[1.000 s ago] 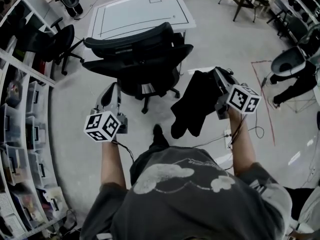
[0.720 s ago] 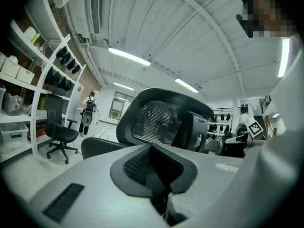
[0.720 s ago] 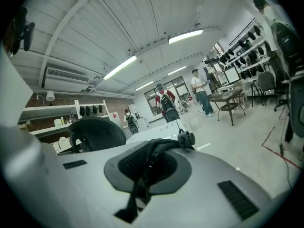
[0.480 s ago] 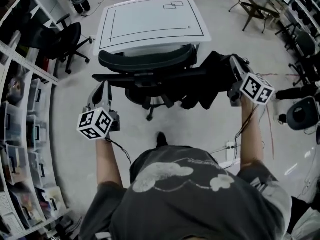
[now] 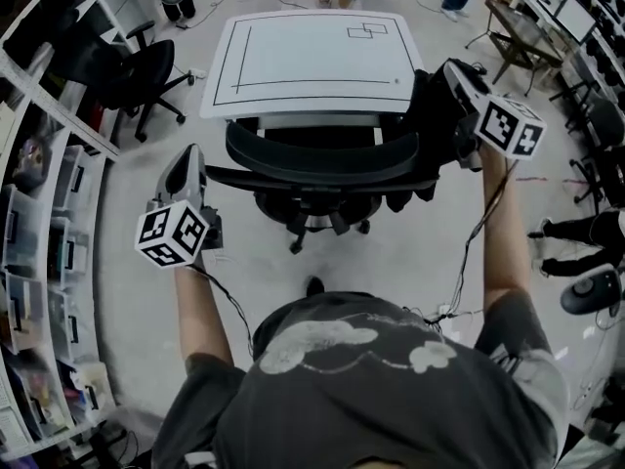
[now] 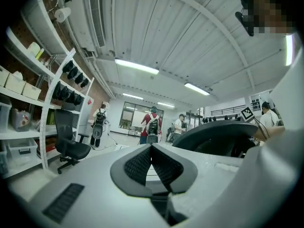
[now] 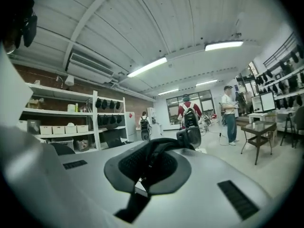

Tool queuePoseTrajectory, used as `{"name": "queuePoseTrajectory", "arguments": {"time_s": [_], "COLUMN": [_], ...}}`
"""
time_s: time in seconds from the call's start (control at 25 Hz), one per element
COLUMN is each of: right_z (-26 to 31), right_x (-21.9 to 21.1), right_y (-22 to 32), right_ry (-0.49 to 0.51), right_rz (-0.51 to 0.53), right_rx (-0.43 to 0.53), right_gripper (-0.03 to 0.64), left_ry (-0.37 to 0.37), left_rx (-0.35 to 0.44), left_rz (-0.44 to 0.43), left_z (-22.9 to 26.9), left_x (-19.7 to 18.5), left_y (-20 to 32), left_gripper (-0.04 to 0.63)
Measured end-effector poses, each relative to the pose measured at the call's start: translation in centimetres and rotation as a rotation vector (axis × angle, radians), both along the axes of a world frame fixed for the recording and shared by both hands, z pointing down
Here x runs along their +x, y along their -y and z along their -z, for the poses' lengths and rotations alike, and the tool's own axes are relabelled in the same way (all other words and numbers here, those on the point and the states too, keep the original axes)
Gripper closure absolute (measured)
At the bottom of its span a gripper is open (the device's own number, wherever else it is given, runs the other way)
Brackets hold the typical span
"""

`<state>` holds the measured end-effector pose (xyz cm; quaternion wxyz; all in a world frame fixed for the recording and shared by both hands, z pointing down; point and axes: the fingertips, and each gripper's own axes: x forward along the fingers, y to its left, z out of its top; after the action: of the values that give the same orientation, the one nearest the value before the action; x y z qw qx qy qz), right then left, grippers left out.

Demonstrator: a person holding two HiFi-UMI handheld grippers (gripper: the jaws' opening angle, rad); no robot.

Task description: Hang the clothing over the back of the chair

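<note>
A black office chair stands in front of me, and its curved back (image 5: 322, 159) faces me. A black piece of clothing (image 5: 422, 115) hangs from my right gripper (image 5: 452, 68), which is shut on it at the right end of the chair back. The cloth droops beside and partly behind the chair's right side. A dark strip of that clothing (image 7: 137, 198) runs between the closed pads of the right gripper (image 7: 154, 148). My left gripper (image 5: 189, 159) hovers left of the chair, apart from it, shut and holding nothing. The left gripper (image 6: 151, 146) points past the chair back (image 6: 223, 137).
A white table (image 5: 312, 62) stands just behind the chair. Shelving with bins (image 5: 39, 213) lines the left side, with another black office chair (image 5: 137, 76) near it. A small dark table (image 5: 518, 37) and a person (image 5: 576, 233) are at the right. Several people stand far off (image 7: 190, 110).
Both grippers have moved forward and up towards the chair. The clothing, which hung low at the chair's right, now hangs at the height of the chair back's right end.
</note>
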<state>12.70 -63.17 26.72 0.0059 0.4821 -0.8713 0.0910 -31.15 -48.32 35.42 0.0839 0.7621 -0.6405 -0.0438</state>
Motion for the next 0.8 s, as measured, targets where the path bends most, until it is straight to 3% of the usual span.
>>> {"name": "queuePoseTrajectory", "arguments": {"time_s": [0.44,0.8], "right_z": [4.2,5.7], "right_x": [-15.8,-20.1], "right_y": [1.4,-2.7], "right_ry": [0.067,0.061], "right_rz": [0.38,0.545], "right_rx": [0.017,-0.001], "right_gripper": [0.621,0.621], "left_ry": [0.001,-0.003], "left_rx": [0.039,0.041], "left_rz": [-0.028,-0.05], "left_z": [2.3,3.3], "left_x": [-1.5,0.2], "left_y": [4.4,4.9], "left_gripper": [0.594,0.594]}}
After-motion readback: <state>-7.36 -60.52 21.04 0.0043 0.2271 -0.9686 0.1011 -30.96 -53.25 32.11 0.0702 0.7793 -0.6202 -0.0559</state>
